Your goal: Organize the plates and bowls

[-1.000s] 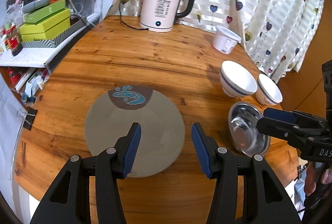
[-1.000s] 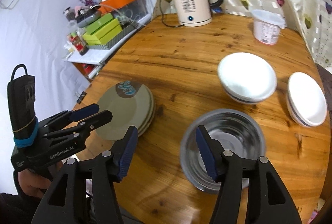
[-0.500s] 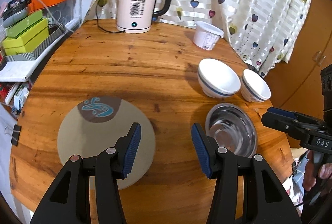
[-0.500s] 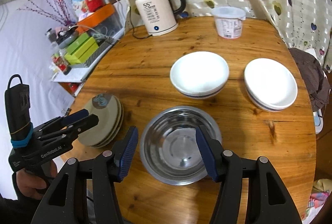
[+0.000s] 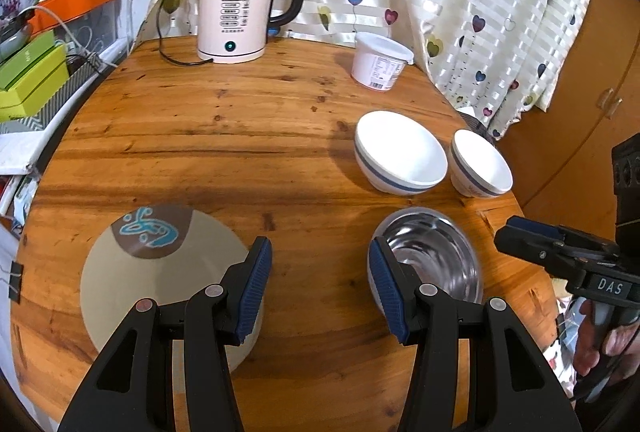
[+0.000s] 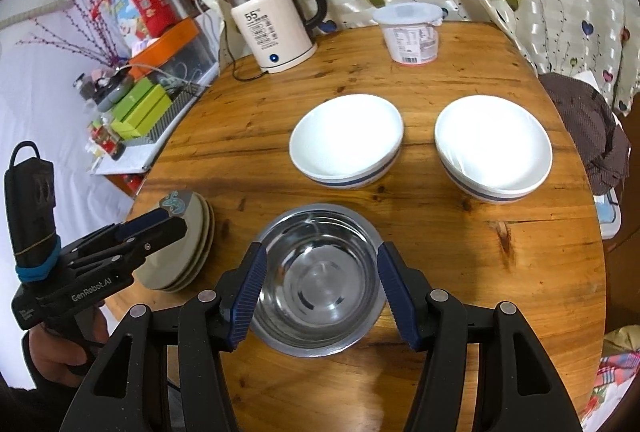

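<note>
Shifted rightward since the earlier frames, the right gripper (image 6: pixel 320 290) now straddles the steel bowl (image 6: pixel 318 280) with jaws apart, pads flanking the rim; the left gripper (image 5: pixel 320 288), also apart and empty, hovers between the plate stack (image 5: pixel 160 272) and steel bowl, two white bowls (image 6: pixel 346 139) beyond on the table (image 6: pixel 520 272)

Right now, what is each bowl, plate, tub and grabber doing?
Steel bowl: upright, empty, between the right gripper's open jaws.
Two white bowls: upright, empty, apart.
Plates: stacked.
Left gripper: open, holding nothing.
Kettle: lid closed.
Tub: lidded.
</note>
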